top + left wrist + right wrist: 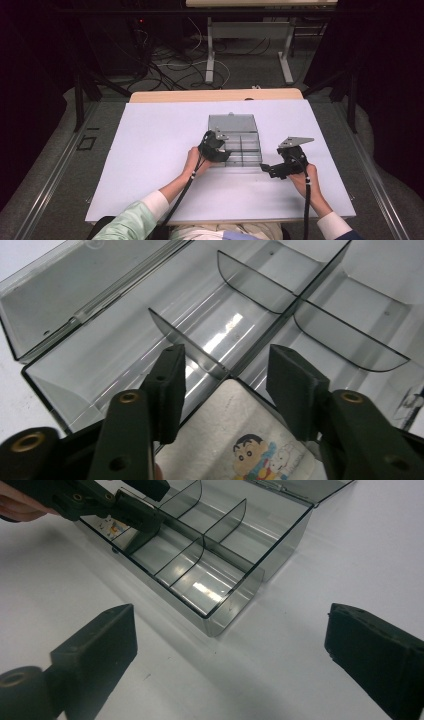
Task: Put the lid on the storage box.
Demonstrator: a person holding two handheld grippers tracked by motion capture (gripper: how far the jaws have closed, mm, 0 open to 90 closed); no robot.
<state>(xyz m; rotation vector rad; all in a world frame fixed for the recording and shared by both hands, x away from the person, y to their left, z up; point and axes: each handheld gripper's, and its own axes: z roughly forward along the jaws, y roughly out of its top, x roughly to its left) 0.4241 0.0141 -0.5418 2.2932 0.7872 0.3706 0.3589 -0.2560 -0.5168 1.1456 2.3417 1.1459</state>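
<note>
We see a smoky, see-through plastic organizer box [235,140] lying flat, its hinged lid [232,122] folded fully open behind it. Thin dividers split the tray into compartments. At the tray's near-left corner sits a small silvery card [240,440] printed with a cartoon boy, tilted against the rim.

White tabletop [150,150]; grey floor [50,165]; cables [165,65]; dark surroundings.

Centre frame, the left gripper [221,152] points right, jaws partly apart; lower right, the right gripper [267,170] points left, jaws spread wide.
</note>
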